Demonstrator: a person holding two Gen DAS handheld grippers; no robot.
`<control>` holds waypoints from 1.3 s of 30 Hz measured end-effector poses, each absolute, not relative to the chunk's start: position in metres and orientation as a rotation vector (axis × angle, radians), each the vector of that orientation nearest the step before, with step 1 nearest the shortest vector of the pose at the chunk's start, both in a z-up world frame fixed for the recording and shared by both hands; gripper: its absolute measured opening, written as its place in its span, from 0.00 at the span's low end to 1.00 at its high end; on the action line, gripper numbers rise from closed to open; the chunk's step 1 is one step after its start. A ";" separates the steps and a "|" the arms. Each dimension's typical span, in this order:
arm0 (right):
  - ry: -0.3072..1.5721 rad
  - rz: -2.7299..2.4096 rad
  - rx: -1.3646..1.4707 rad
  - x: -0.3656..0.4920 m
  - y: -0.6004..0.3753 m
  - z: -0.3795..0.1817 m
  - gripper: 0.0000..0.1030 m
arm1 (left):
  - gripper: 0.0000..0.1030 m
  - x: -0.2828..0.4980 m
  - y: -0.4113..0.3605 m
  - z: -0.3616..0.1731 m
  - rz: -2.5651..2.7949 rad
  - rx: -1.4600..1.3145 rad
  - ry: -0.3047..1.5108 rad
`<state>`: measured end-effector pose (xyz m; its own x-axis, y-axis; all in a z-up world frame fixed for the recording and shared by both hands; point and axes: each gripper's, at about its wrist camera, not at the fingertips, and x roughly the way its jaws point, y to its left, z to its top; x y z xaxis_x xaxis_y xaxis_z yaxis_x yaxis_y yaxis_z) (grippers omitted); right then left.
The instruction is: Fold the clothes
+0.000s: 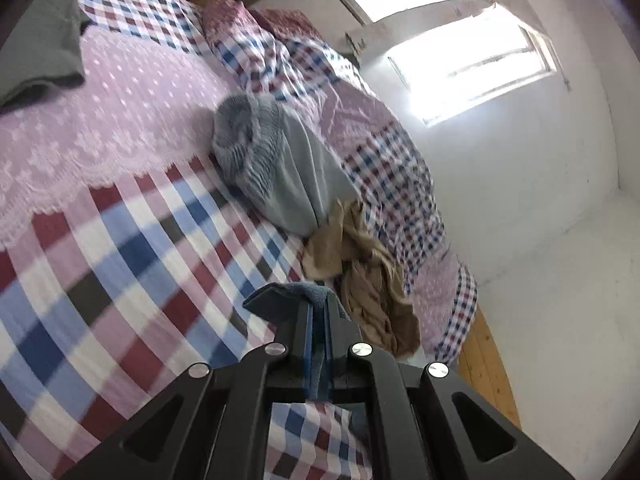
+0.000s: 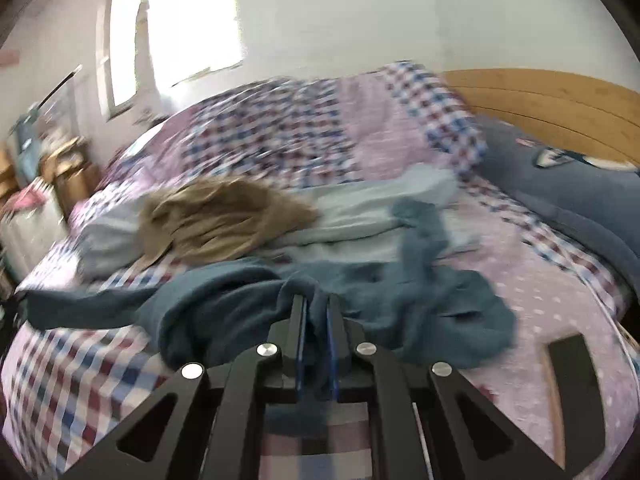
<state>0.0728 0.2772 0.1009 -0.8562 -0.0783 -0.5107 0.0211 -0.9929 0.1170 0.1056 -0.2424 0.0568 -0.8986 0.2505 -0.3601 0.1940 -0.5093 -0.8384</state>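
Both grippers are clamped on cloth here. The left gripper (image 1: 319, 300) has its two black fingers pressed tight together with a fold of the teal garment (image 1: 296, 294) pinched between the blue pads, a soft, towel-like nap showing where the fabric bunches over the fingertips. Over on the right wrist view, the right gripper (image 2: 316, 304) is closed on the same teal garment (image 2: 224, 300), a ridge of it squeezed up between the pads while the rest sprawls rumpled across the bed, one long end trailing off to the left edge of the view and another flopped to the right.

The bed sheet (image 1: 120, 248) is a broad check of red, blue, grey and white, smooth and flat, with a pink dotted, lace-edged cover (image 1: 120, 100) laid over its far part. A quilt (image 1: 384, 168) in small checks and pink patches lies heaped along the wall side.

Three other garments lie loose on the bed: a pale grey-blue one (image 1: 288, 172) with a fluffy fur trim, rolled into a rounded bundle; a tan one (image 1: 368, 280) crumpled in thin, creased folds just beside it, against the quilt; and a dark grey one (image 1: 36, 40) at the top left corner of the left view. A dark blue pillow (image 2: 568, 196) with a printed motif leans by the wooden headboard (image 2: 560, 108). One bright window (image 1: 468, 56) glares from the white wall.
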 end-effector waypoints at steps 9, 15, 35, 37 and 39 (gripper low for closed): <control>-0.577 -3.076 1.013 0.085 0.373 0.085 0.04 | 0.02 0.126 -0.275 0.074 2.794 -0.562 -1.614; -0.332 -2.900 0.878 0.094 0.323 0.099 0.39 | 0.03 0.128 -0.280 0.070 2.913 -0.616 -1.640; 0.022 -2.762 0.906 0.076 0.233 0.082 0.55 | 0.76 0.120 -0.246 0.063 2.982 -0.870 -1.448; 0.019 -2.745 0.925 0.073 0.228 0.079 0.36 | 0.76 0.108 -0.231 0.060 2.861 -0.891 -1.398; 0.019 -2.729 0.923 0.073 0.220 0.078 0.21 | 0.76 0.096 -0.216 0.057 2.721 -0.906 -1.354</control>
<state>0.0733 0.2197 0.0778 -0.7645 -0.2401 -0.5982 0.2486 -0.9661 0.0700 0.0961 -0.2163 0.0568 -0.8364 0.2183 -0.5028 0.2694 -0.6351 -0.7239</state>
